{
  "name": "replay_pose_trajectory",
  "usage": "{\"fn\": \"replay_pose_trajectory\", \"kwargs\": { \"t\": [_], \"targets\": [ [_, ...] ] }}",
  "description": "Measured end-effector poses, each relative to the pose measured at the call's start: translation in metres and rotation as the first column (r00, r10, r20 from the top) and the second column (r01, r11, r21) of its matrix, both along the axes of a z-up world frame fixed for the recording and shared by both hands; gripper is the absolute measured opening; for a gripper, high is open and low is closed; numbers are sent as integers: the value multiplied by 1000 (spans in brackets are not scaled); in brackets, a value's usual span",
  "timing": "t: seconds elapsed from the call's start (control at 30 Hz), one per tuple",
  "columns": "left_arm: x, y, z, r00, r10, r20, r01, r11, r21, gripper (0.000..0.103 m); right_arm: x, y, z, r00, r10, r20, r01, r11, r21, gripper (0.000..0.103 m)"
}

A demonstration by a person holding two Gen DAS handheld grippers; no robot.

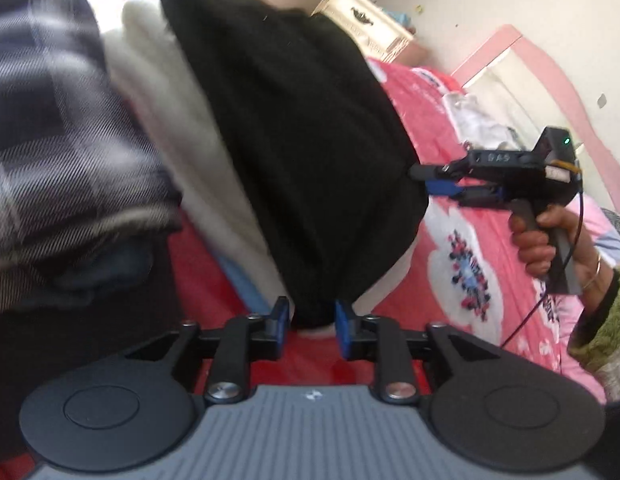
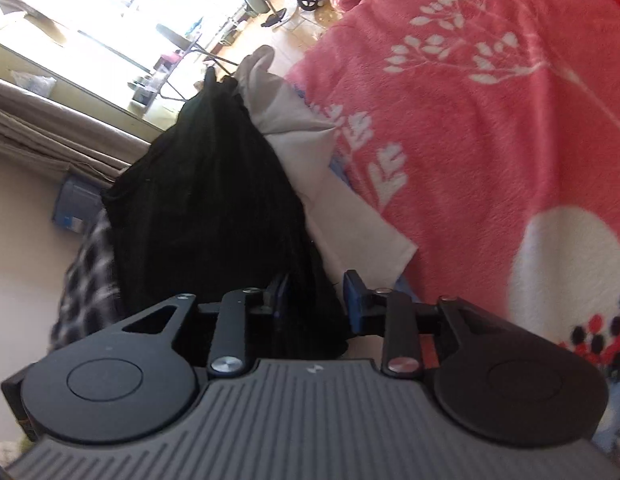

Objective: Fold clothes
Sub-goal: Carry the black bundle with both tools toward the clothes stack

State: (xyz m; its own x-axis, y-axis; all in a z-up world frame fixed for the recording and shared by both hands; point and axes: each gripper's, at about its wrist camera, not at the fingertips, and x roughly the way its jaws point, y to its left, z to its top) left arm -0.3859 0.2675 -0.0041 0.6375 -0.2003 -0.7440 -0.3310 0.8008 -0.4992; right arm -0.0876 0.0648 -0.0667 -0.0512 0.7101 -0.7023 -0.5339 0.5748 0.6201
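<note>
Over the pink bed (image 1: 450, 248), a black garment (image 1: 293, 140) is laid on a white one. Both the left tool (image 1: 311, 320) and right tool (image 2: 316, 296) are seen parted, cloth between but unpressed. A fold seems just set down; withdrawal and regrasping are probably needed. Free bed is offered rightward; a plaid pile (image 1: 57, 128) crowds the left.

The right gripper (image 2: 316, 300) has its fingers (image 2: 354, 294) parted around a bunch of the black garment (image 2: 205, 200). A white cloth (image 2: 350, 220) lies beside it on the pink blanket (image 2: 490, 120).
</note>
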Motion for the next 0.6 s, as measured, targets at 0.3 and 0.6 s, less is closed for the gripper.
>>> {"fn": "replay_pose_trajectory", "kwargs": {
  "t": [0.3,0.6],
  "targets": [
    [-11,-2,47,989,-54,134,41,994,102,41,-33,-20,65,891,105,441,-127,992,19,33],
    [25,-12,1,997,-72,21,70,995,70,36,-107,15,13,668,447,595,-352,894,-276,28]
  ]
}}
